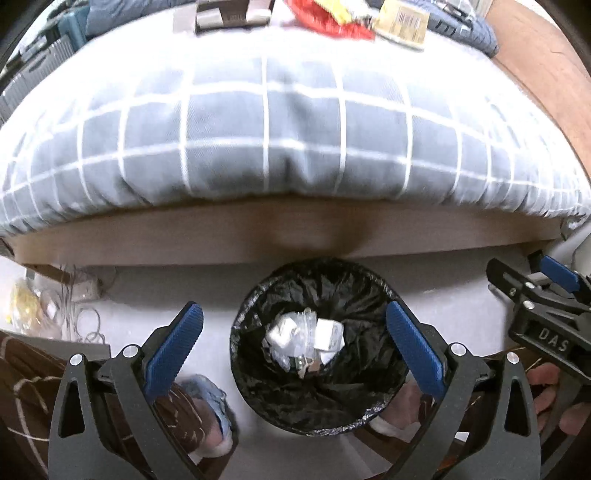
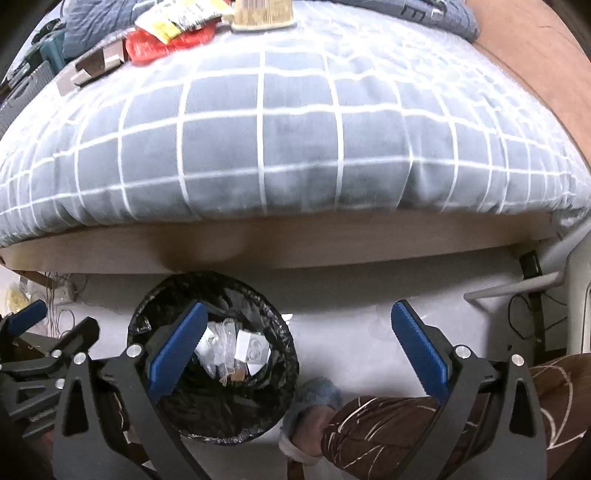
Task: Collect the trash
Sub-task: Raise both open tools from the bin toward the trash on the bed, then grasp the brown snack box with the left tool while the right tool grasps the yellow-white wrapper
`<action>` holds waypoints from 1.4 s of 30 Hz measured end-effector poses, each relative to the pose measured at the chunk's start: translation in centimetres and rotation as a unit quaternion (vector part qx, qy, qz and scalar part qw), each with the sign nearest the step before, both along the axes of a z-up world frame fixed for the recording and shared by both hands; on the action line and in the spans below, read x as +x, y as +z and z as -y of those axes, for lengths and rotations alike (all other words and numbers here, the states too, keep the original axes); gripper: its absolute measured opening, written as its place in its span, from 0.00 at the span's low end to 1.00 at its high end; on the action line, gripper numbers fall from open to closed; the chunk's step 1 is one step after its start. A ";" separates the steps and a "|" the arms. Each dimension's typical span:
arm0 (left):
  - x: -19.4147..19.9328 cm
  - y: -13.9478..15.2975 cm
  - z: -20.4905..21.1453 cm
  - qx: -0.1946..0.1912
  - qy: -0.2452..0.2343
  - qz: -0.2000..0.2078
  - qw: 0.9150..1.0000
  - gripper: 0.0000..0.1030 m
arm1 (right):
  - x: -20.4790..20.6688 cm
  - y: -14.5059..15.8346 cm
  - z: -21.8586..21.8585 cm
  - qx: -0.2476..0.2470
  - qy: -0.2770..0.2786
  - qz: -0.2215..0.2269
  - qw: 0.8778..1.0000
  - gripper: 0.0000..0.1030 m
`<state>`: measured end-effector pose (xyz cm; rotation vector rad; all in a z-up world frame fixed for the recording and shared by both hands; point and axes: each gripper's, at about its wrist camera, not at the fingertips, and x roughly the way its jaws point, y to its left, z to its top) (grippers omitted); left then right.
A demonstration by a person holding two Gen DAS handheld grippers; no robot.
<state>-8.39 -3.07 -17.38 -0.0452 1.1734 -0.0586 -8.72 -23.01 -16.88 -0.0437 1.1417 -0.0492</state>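
A round bin with a black liner point(image 1: 354, 291) stands on the pale floor beside the bed, and white packets and clear plastic point(image 1: 325, 334) lie inside it. My left gripper point(image 1: 295, 332) hangs open above the bin with nothing between its blue pads. In the right wrist view the bin point(image 2: 207, 410) is at the lower left, under the left finger of my right gripper point(image 2: 299, 332), which is open and empty. More trash lies at the bed's far side: a red wrapper point(image 1: 332, 22), a cardboard box point(image 1: 402, 22) and a brown box point(image 1: 232, 14).
A grey checked duvet point(image 1: 266, 122) covers the bed, over a wooden frame point(image 1: 184, 243). Cables point(image 1: 85, 325) lie on the floor to the left. The person's brown patterned trouser legs point(image 2: 388, 432) and blue slippers point(image 1: 210, 395) flank the bin. A grey metal bar point(image 2: 517, 288) is at the right.
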 end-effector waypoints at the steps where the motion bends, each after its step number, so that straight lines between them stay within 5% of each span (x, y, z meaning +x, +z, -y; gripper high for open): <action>1: -0.1 0.6 0.0 0.006 -0.002 0.008 1.000 0.95 | -0.1 0.3 0.0 -0.001 0.002 0.004 1.000 0.93; 24: 3.4 11.5 -3.8 0.006 0.034 0.121 0.992 0.95 | 3.3 9.9 -3.2 0.016 0.030 0.120 0.992 0.93; 34: 11.7 15.2 -6.2 0.010 0.065 0.150 0.986 0.95 | 10.3 13.0 -5.1 0.027 0.046 0.149 0.987 0.93; 42: 19.9 14.8 -6.9 0.022 0.078 0.145 0.986 0.95 | 17.2 13.2 -7.0 0.033 0.056 0.150 0.987 0.93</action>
